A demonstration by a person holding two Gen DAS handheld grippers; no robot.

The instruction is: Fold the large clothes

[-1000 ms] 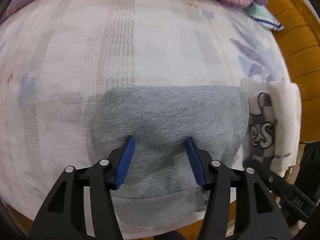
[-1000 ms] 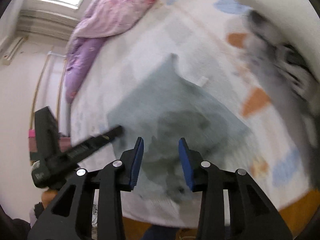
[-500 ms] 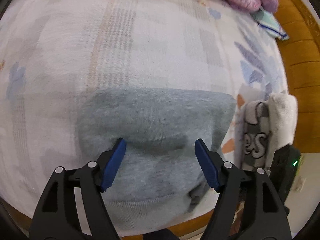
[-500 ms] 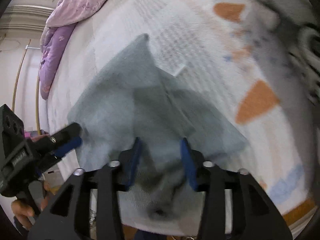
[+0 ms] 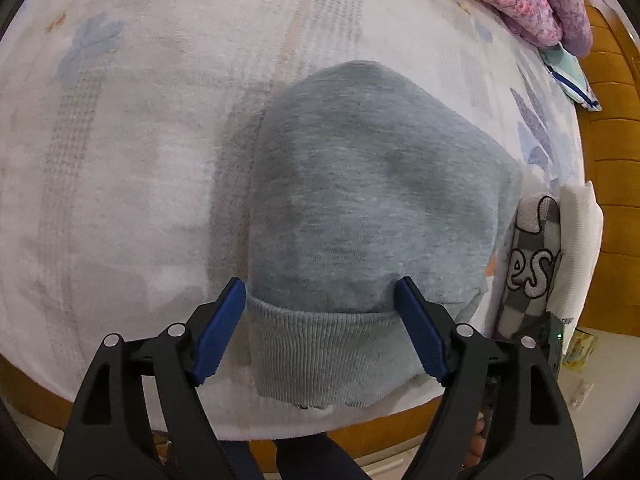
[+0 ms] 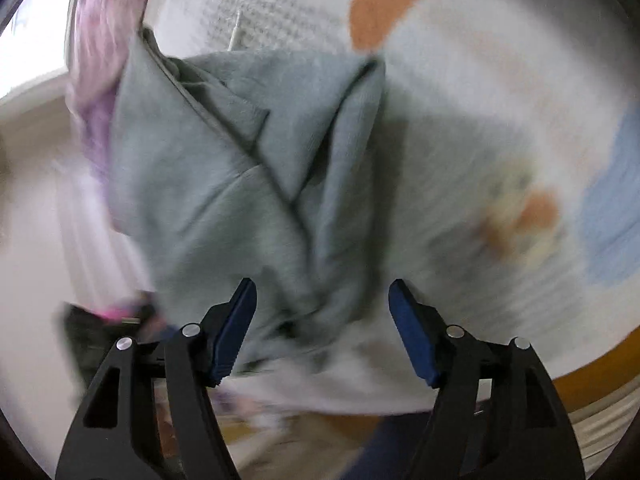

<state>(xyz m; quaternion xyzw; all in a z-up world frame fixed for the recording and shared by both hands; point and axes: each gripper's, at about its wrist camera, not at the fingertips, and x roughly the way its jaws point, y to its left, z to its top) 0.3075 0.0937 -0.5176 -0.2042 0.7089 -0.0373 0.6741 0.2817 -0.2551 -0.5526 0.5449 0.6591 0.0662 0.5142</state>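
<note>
I see grey sweater [image 5: 360, 200] folded on bed [image 5: 140, 140], near bed's front edge. My left tongs [image 5: 320, 296] spread wide, just been opening, blue pads either side of sweater's ribbed hem, not pinching. Checked folded cloth [image 5: 532, 264] just right of sweater. My right tongs [image 6: 322, 300] spread too, sweater [image 6: 240, 160] between pads, unpinched; view blurry.

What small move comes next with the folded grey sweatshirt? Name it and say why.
Probably close the left gripper on the ribbed hem. Its jaws have just been opening and now stand wide to either side of the grey sweatshirt, pads not pressing. The right gripper is open too, over the folded layers, so neither holds the bundle on the bed.
</note>
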